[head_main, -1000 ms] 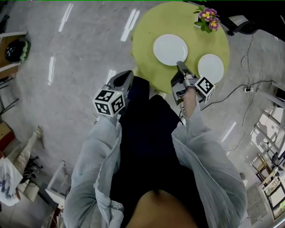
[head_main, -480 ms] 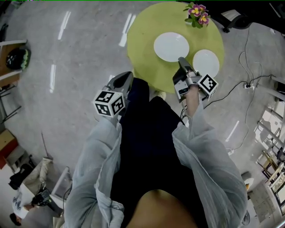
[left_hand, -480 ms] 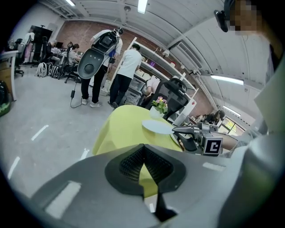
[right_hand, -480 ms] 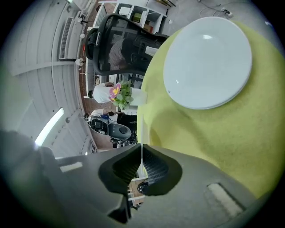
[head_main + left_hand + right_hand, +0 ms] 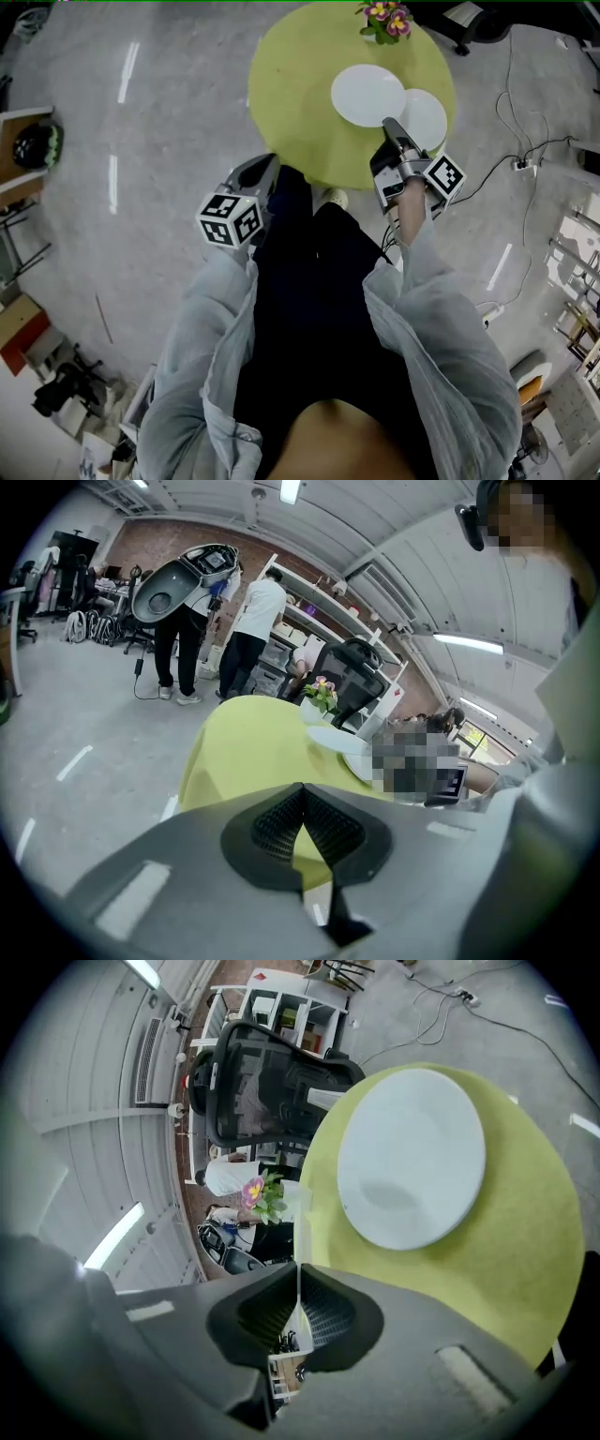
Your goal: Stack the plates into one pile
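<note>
White larger round plate (image 5: 366,94): right claw (image 5: 392,125) clamped on its near rim, plate level just above the yellow-green round desk (image 5: 295,103). From above, its edge overlaps the smaller white round plate (image 5: 431,120), which lies flat on the desk's right side. Left claw (image 5: 270,159): jaws together, empty, just off the desk's near edge.

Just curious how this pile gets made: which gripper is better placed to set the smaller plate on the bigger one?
Right. The right gripper is shut on the smaller plate beside the bigger plate; the left gripper, shut and empty, hangs off the table.
</note>
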### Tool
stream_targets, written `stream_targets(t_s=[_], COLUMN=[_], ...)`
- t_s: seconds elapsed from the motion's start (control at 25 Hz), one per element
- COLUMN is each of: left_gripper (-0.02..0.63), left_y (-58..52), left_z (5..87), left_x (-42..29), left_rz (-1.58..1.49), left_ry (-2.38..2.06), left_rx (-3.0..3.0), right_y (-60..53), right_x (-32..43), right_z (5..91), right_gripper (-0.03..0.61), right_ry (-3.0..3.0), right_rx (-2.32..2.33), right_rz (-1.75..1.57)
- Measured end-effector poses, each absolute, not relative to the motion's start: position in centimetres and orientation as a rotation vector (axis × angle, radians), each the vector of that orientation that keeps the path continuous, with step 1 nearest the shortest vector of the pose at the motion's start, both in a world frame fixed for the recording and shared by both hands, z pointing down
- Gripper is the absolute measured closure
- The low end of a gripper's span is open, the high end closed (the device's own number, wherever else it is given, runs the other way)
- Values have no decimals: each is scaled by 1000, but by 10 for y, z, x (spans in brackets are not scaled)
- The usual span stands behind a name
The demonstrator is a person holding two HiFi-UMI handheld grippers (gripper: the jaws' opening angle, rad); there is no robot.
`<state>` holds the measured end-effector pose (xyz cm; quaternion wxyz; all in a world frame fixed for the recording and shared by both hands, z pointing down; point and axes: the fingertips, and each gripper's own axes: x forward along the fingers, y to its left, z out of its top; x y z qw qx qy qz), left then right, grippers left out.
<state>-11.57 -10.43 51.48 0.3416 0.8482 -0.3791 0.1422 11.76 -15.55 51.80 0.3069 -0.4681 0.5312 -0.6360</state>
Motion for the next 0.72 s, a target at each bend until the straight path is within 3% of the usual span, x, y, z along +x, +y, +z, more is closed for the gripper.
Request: stream_targets(t_s=[0.72], left_gripper=[603], left_y=[-81], left_z=[519], left_x=[-54], left_rz=[440], left_ry=[-854], left_rx=[2269], right_y=[-99], right_x=[214], right_z=[527], right_gripper=[561], right_ry=[1245], right_rx=[-1332], right_rz=[-1552])
